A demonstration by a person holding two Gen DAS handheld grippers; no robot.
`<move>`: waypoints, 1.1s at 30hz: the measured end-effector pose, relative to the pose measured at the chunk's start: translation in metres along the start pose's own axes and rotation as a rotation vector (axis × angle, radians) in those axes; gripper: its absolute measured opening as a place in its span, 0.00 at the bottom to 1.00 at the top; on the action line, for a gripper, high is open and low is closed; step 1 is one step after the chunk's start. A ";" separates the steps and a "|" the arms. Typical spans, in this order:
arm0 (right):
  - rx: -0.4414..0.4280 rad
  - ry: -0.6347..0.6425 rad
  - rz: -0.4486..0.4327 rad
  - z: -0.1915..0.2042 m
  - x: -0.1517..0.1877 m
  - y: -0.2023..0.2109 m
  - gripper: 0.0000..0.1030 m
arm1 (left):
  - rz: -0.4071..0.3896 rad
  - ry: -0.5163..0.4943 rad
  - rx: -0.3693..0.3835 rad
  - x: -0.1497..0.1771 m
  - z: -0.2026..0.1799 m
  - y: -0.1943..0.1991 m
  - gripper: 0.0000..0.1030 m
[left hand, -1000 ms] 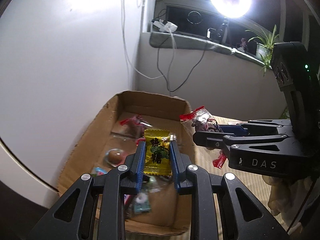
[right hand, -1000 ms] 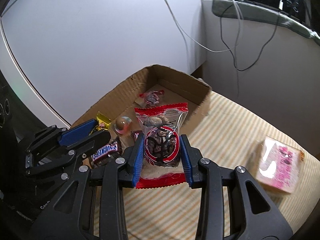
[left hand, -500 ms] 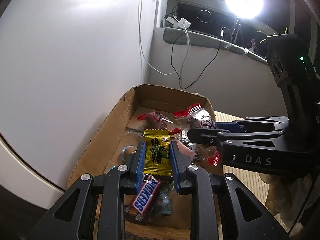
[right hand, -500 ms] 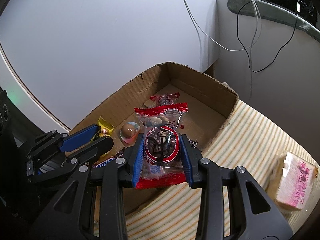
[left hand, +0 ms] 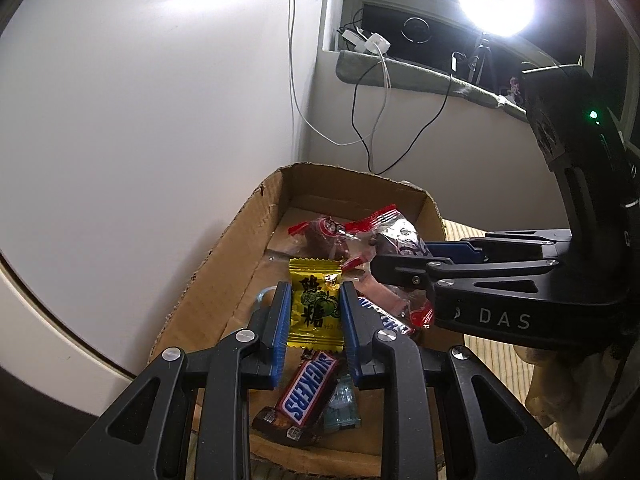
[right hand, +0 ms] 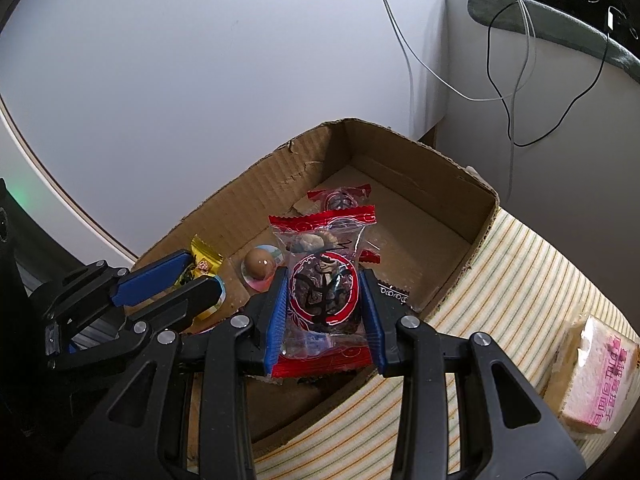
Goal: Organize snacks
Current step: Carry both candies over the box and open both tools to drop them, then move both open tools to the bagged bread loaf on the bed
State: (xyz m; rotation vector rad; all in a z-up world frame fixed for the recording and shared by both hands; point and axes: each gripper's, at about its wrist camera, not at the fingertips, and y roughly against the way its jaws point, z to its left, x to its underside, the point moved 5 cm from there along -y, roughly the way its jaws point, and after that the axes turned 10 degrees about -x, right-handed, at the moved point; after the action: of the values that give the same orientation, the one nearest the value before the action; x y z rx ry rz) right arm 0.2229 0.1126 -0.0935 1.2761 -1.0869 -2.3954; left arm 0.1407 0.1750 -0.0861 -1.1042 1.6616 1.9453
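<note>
Left gripper [left hand: 314, 312]: closed on yellow candy [left hand: 315, 306], held over box [left hand: 224, 264]. Light, crinkly, slippery foil; best pinched across flat middle.
Snickers [left hand: 306, 394]: lying in box, firmer bar.
Right gripper [right hand: 324, 312]: closed on red packet [right hand: 322, 280], above box near edge. Light, soft, lumpy film; sealed ends limp.
Pink cake [right hand: 596, 376]: on striped cloth [right hand: 500, 280], apart; squashy, fragile.

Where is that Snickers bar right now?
In the left wrist view, the Snickers bar lies at the near end of the cardboard box, below the yellow candy held in the left tongs.
</note>
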 end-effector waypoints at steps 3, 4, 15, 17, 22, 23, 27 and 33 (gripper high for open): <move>0.004 0.004 -0.004 0.000 0.000 -0.001 0.35 | -0.002 0.001 -0.002 0.000 0.001 0.001 0.23; 0.005 0.004 -0.004 0.000 0.000 0.000 0.35 | -0.002 0.001 -0.003 0.000 0.001 0.001 0.23; 0.033 0.005 -0.039 -0.003 -0.004 0.009 0.62 | -0.013 0.010 -0.012 -0.001 0.003 0.003 0.51; 0.041 0.003 -0.046 -0.004 -0.005 0.012 0.63 | -0.017 0.013 -0.015 -0.002 0.003 0.004 0.60; 0.060 -0.007 -0.086 -0.008 -0.008 0.023 0.86 | -0.014 -0.008 -0.043 -0.001 0.000 0.006 0.76; 0.062 -0.008 -0.088 -0.008 -0.008 0.025 0.86 | -0.012 -0.012 -0.045 0.000 -0.001 0.005 0.77; 0.066 -0.010 -0.086 -0.010 -0.008 0.031 0.86 | -0.001 -0.013 -0.053 0.001 -0.002 0.005 0.77; 0.070 -0.023 -0.112 -0.014 -0.005 0.045 0.86 | -0.010 -0.012 -0.050 0.002 -0.005 0.011 0.77</move>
State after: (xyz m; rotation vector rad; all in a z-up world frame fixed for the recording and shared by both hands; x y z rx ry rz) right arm 0.2301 0.0758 -0.0639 1.3696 -1.1435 -2.4793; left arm 0.1334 0.1675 -0.0799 -1.1150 1.6060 1.9931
